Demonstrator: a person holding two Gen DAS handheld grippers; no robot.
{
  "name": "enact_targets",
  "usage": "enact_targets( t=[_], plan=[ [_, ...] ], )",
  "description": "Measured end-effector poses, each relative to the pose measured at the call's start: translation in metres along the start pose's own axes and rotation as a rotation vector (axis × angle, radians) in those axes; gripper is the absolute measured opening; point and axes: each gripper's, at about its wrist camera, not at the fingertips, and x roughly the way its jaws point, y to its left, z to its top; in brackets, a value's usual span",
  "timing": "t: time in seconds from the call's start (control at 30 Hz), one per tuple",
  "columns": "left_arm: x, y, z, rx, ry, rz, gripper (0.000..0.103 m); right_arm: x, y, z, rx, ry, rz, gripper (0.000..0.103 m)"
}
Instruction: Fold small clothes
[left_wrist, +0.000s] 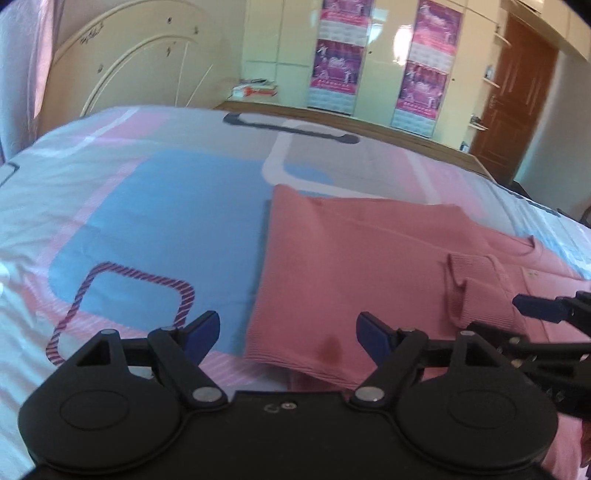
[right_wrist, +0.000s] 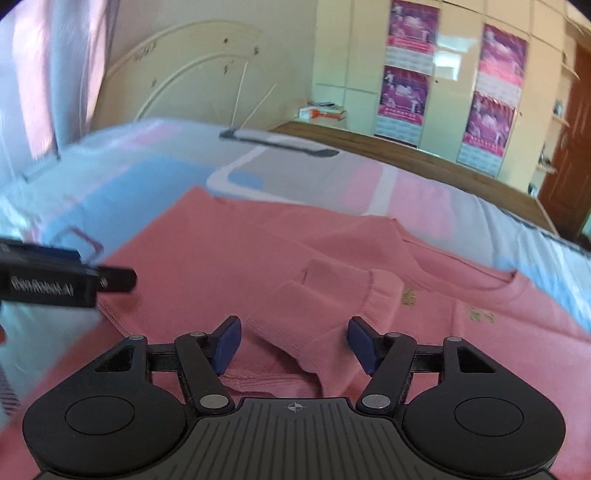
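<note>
Pink sweater (left_wrist: 351, 266) laid partly folded on patterned bedspread (left_wrist: 147, 206), left gripper (left_wrist: 288, 332) held wide open above its hem, nothing gripped, right gripper (right_wrist: 291, 343) spread around the cuff (right_wrist: 295, 332), not closed

One pink sweater (left_wrist: 351, 266), two tools, left (left_wrist: 288, 334) and right (right_wrist: 293, 341), four posters (left_wrist: 336, 66), one door (left_wrist: 517, 99)

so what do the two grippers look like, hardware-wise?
Both are black plastic. The left gripper and right gripper each have two round lobes, linkage arms with silver pivot pins, and dark blue finger pads. The right's base is ribbed with a crosshair mark; no cables visible.
</note>
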Motion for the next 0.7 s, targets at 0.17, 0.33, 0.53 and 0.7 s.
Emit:
enact_targets(
  t=[0.17,0.33,0.53,0.7],
  plan=[
    [0.007,0.000,-0.003,-0.016,0.012,-0.014,0.080,0.019,-0.004,-0.009,0.008,0.049,-0.042,0.027],
    [0.010,-0.008,-0.002,0.013,-0.002,-0.017,0.080,-0.003,-0.051,-0.006,0.242,-0.027,-0.020,0.014],
    [0.019,-0.022,0.000,0.034,0.007,-0.038,0.082,-0.048,-0.114,-0.018,0.422,-0.091,-0.064,0.012],
    [0.031,-0.033,-0.008,0.065,0.052,-0.048,0.082,-0.057,-0.153,-0.055,0.522,-0.016,-0.104,0.013]
  ],
)
